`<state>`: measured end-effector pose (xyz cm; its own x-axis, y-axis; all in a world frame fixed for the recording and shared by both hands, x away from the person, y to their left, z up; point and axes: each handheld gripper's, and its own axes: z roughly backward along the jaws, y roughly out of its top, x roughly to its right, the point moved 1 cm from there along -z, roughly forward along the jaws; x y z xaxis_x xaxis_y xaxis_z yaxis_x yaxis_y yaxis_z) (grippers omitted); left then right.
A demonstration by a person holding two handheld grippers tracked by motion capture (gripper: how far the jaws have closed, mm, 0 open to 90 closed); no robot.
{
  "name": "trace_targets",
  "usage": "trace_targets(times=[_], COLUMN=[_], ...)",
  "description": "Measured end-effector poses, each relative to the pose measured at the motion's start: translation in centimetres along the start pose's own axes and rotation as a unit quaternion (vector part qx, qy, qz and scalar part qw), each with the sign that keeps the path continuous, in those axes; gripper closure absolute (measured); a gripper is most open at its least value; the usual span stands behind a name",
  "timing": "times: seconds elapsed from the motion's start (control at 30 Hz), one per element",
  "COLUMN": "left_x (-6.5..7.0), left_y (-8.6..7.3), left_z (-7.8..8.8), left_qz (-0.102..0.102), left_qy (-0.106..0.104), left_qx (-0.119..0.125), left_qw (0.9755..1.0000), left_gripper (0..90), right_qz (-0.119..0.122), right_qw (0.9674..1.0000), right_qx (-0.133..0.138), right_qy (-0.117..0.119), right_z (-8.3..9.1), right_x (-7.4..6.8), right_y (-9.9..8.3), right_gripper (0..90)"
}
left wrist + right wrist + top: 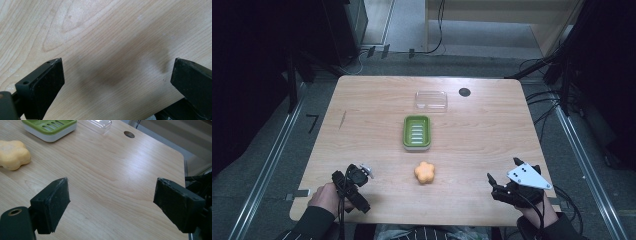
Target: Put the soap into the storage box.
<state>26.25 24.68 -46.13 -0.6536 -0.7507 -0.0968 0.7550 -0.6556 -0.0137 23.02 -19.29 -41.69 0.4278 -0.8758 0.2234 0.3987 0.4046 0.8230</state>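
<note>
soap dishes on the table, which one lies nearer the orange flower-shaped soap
The green ribbed plastic soap dish, just beyond the orange flower-shaped soap; the clear plastic tray lies farther back.

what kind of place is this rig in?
Probably a lab or recording room, not a home. A bare wooden table with a cable hole stands on grey carpet between metal floor rails, with loose cables around it. On it lie only staged props: a green soap dish and an orange flower-shaped soap.

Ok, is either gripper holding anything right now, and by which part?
Nothing is held. The left gripper and right gripper are both open over bare table.
</note>
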Motion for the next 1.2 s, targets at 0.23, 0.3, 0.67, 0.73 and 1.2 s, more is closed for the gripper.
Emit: trace_targets(times=[0.23,0.3,0.67,0.73,1.2], left_x=[0.2,0.2,0.8,0.9,2.2], left_y=[0.1,0.1,1.0,1.1,2.9], left_z=[0.0,0.1,0.4,0.5,1.3], left_qz=[-0.006,-0.005,-0.017,-0.019,-0.042], left_qy=[-0.004,-0.004,-0.011,-0.012,-0.009], left_qx=[0.002,0.005,0.02,0.024,0.039], left_qw=[1.0,1.0,0.9996,0.9995,0.9983], left_gripper=[0.0,0.0,0.0,0.0,0.0], right_qz=[-0.001,0.003,0.001,-0.002,0.001], right_qw=[1.0,1.0,1.0,1.0,1.0], right_qx=[-0.001,0.0,-0.001,0.0,-0.001], right_qy=[0.001,0.0,-0.001,-0.001,0.001], right_z=[0.0,0.1,0.0,0.0,0.0], right_x=[-0.1,-0.1,0.1,0.0,0.0], right_y=[0.1,0.1,-0.1,0.0,0.0], right_gripper=[13.7,13.7,13.7,13.7,13.8])
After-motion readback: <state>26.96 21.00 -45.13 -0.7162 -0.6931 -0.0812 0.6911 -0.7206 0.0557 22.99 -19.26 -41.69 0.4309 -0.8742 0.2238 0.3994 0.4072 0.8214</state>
